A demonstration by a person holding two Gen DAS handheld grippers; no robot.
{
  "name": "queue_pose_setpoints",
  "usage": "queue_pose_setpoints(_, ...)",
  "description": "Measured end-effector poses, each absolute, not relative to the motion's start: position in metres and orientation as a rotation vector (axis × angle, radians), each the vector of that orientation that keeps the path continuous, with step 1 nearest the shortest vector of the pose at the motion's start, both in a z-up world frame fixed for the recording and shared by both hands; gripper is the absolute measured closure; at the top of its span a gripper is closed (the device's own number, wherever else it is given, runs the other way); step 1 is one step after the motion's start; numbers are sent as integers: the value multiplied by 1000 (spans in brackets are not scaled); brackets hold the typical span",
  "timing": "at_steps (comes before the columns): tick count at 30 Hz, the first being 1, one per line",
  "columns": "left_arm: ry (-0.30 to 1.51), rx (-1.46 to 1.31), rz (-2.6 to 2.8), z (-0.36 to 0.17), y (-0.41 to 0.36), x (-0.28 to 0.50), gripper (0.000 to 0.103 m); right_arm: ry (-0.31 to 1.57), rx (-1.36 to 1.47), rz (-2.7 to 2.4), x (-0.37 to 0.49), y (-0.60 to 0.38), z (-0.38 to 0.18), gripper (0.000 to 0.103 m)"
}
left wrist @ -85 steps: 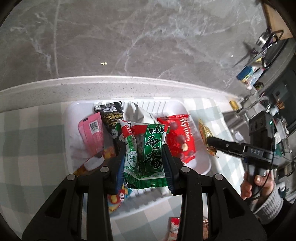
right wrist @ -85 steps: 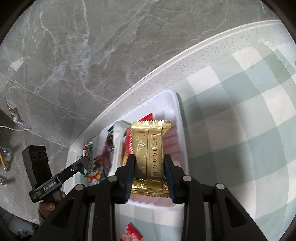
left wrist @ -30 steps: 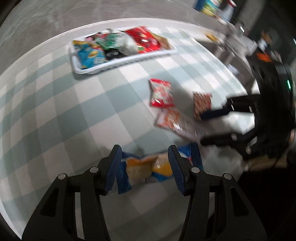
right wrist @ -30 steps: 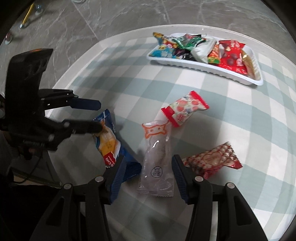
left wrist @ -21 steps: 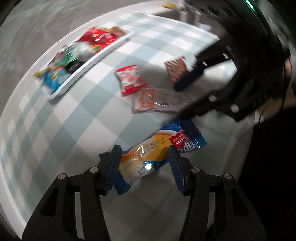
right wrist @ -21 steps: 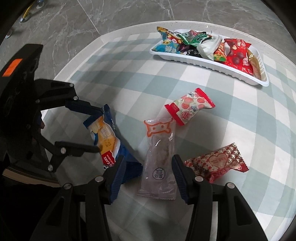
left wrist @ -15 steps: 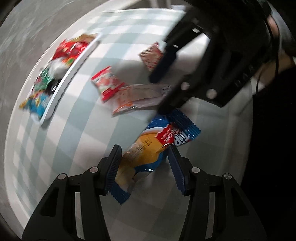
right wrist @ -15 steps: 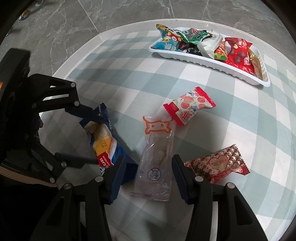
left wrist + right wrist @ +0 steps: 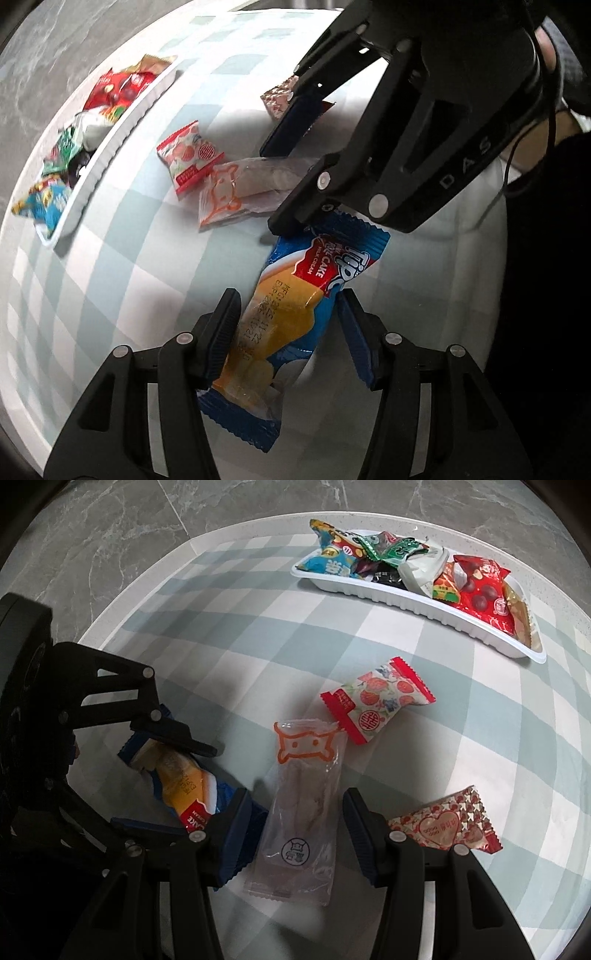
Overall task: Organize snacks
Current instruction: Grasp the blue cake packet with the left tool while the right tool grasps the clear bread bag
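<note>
My left gripper is held low over the checked tabletop, tipped forward and down, its fingers spread wide on either side of the blue and yellow cake packet. The packet lies flat between them; the left pad sits just beside its yellow edge, the right pad just clear of the blue edge, so I have no grip on it. From my right wrist view, the same packet runs slantwise under my left gripper, which reaches in from the left.

My right gripper points down at the tabletop too, angled across toward my left hand. Its fingers stand wide apart with the clear packet with the orange outline lying between them, untouched by either pad as far as I can tell. In the left wrist view my right gripper looms large from the upper right, one finger over the clear packet, the other near the cake packet's red end.

The strawberry-print packet lies just beyond the clear one, almost touching its top corner. The red heart packet lies just beside my right finger. The white tray sits well apart at the far edge, full of mixed snack bags.
</note>
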State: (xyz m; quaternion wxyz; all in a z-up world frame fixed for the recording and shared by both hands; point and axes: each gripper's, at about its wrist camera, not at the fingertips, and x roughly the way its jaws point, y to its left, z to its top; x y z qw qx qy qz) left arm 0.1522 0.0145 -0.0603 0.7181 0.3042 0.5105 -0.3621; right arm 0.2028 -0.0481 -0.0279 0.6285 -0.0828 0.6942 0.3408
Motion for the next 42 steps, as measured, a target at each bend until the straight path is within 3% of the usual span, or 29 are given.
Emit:
queue_pose_setpoints(4, 1134, 630, -792, -60, 18, 154, 55, 1573, -248, 780, 201, -42, -29, 53)
queue_pose_setpoints(6, 1138, 602, -791, -60, 19, 153, 60, 1559, -279, 772, 200, -41, -29, 69)
queue_pose_setpoints(11, 1146, 531, -766, -61, 24, 148, 67, 1569, -224, 777, 200, -50, -27, 74)
queue_pose_setpoints(16, 1162, 432, -735, -59, 33, 150, 73, 1588, -104, 764, 203, -66, -22, 75)
queue_pose_setpoints(31, 1165, 139, -668, -41, 74, 162, 74, 1600, 214, 699, 216, -104, -8, 75)
queue_pose_setpoints(42, 1189, 243, -616, -50, 51, 159, 74, 1602, 257, 698, 221, -105, -8, 75)
